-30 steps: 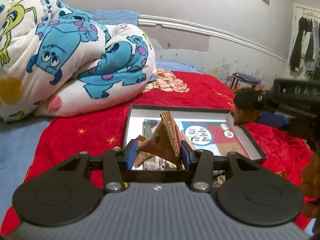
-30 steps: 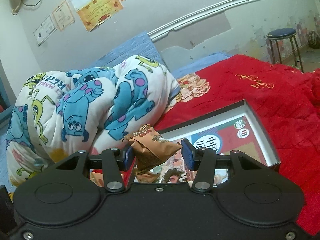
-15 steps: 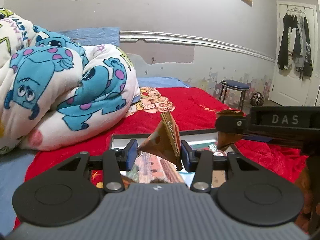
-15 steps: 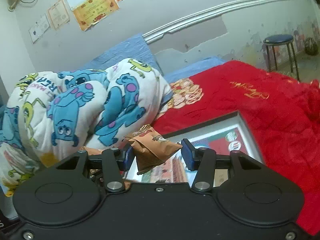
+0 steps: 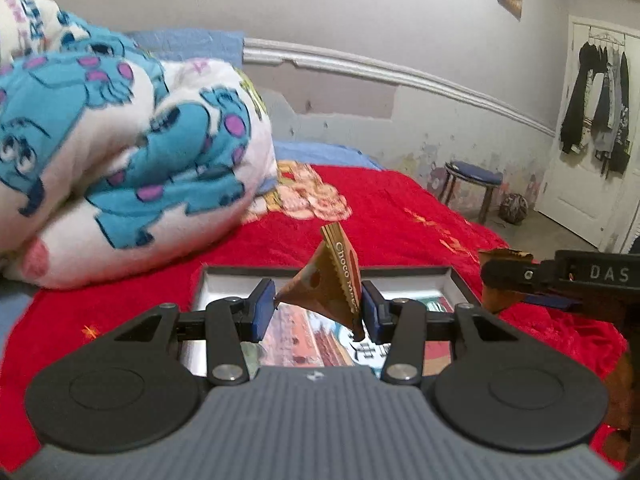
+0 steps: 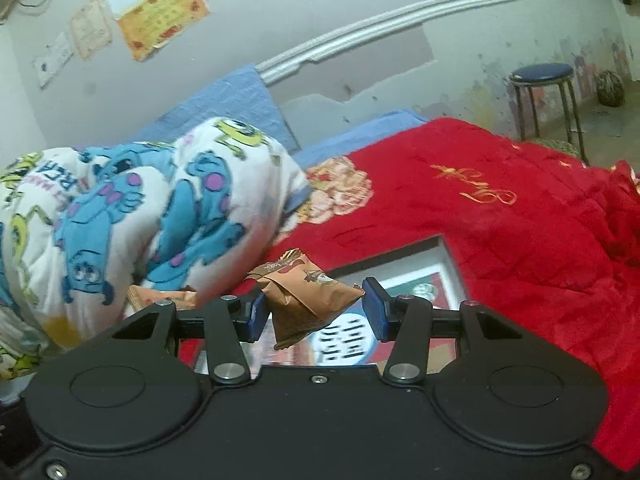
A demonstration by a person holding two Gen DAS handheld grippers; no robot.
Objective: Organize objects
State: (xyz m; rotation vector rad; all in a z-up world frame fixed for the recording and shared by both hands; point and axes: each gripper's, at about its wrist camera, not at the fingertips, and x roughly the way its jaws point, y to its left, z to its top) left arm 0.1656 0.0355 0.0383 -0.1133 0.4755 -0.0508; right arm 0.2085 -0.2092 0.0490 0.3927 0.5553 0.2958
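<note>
Both grippers have drawn back from the tray (image 5: 456,276) since the earlier frame, so that it now lies lower and partly behind the fingers in each wrist view, and less of its printed floor shows. The left gripper (image 5: 318,312) holds a brown triangular snack packet (image 5: 328,280) marked "Choco" between its blue pads, fingers about half closed with both pads pressing on the packet; the packet stands on edge with one corner pointing up. The right gripper (image 6: 316,312) holds a second brown snack packet (image 6: 306,300), crumpled and tilted, clamped the same way with fingers about half closed. In the left wrist view the right gripper (image 5: 520,288) appears at the right edge, beside the tray's right rim. The tray (image 6: 448,256) rests on a red blanket (image 5: 380,216) on the bed, below both packets. A folded cartoon-print quilt (image 5: 120,140) lies behind and to the left of the tray. A blue-topped stool (image 6: 540,76) stands on the floor past the bed.
</note>
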